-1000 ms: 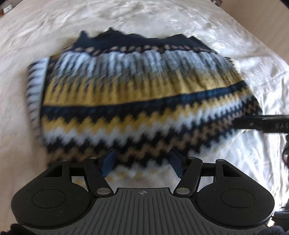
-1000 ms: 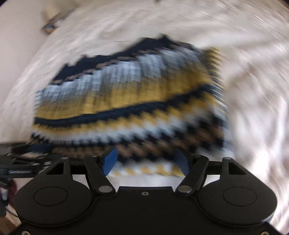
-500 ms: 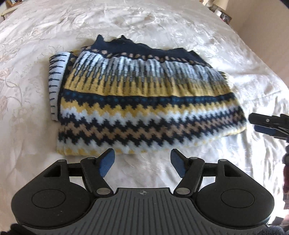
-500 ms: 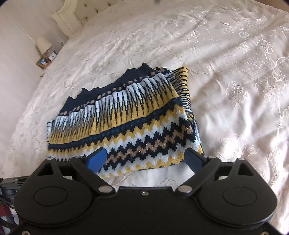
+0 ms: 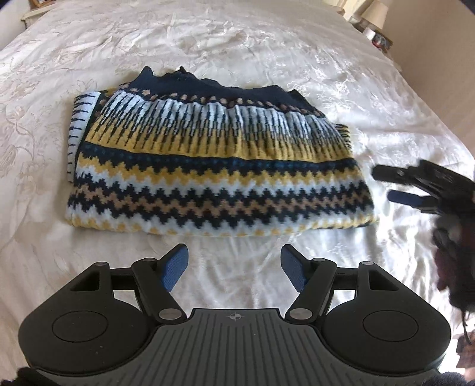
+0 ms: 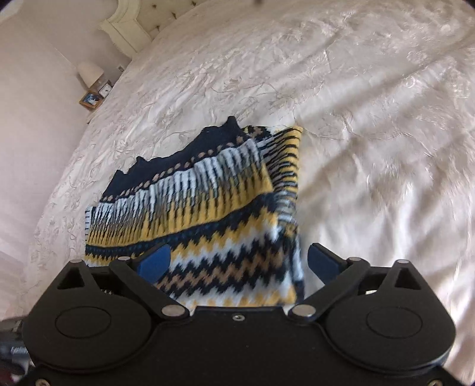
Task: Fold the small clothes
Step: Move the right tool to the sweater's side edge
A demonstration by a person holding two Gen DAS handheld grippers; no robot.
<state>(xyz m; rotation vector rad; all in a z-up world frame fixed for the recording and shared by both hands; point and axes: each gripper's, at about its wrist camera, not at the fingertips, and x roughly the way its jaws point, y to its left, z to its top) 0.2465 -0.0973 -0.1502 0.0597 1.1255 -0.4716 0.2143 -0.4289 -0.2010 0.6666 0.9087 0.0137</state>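
A folded knitted sweater (image 5: 213,166) with navy, yellow, white and tan zigzag bands lies flat on the white bedspread (image 5: 237,44). My left gripper (image 5: 234,270) is open and empty, a short way back from the sweater's near edge. My right gripper (image 5: 386,185) shows at the right of the left wrist view, open, just off the sweater's right edge. In the right wrist view the sweater (image 6: 202,213) lies between and beyond the open right gripper (image 6: 239,261), which holds nothing.
The embroidered bedspread (image 6: 356,104) spreads all around the sweater. A nightstand with a lamp (image 6: 90,71) and a framed picture (image 6: 90,99) stands beside the bed's headboard (image 6: 127,26). A wall runs along the bed's far right side (image 5: 439,59).
Both grippers have pulled back from the sweater's near edge. The right gripper has swung round to the sweater's right side. The sweater lies still, folded.
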